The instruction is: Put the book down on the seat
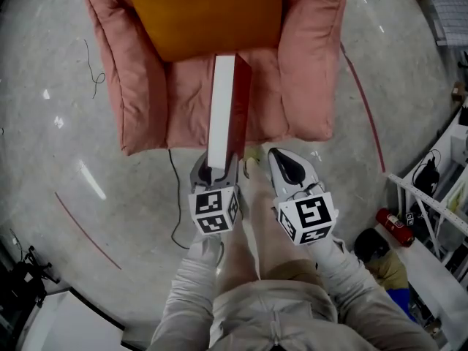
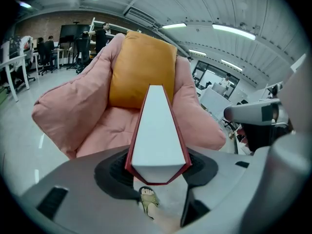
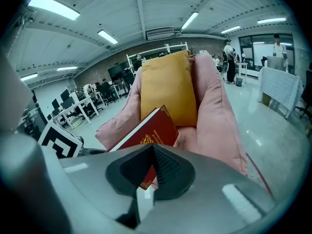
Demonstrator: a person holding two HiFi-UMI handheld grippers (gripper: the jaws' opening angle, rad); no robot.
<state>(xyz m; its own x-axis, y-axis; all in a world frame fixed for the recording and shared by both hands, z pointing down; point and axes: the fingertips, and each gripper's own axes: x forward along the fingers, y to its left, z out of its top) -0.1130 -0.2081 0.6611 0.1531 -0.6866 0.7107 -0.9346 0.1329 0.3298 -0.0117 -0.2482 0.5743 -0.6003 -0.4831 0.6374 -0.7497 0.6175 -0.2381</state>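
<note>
A thick book (image 1: 221,108) with a dark red cover and white page edges stands on edge, pages up. My left gripper (image 1: 214,172) is shut on its near end. The far end reaches over the front of the pink armchair's seat (image 1: 189,101), below an orange cushion (image 1: 201,13). In the left gripper view the book (image 2: 157,130) sits wedged between both pads, pointing at the seat (image 2: 109,123). My right gripper (image 1: 287,168) hovers just right of the book with its jaws shut on nothing. In the right gripper view the book's red cover (image 3: 152,128) shows beyond the gripper (image 3: 152,167).
A black cable (image 1: 174,196) runs over the grey floor in front of the chair. A white rack (image 1: 431,203) and a red fire extinguisher (image 1: 395,227) stand at the right. The person's sandalled foot (image 2: 147,199) is below the left gripper. Desks and people are far behind.
</note>
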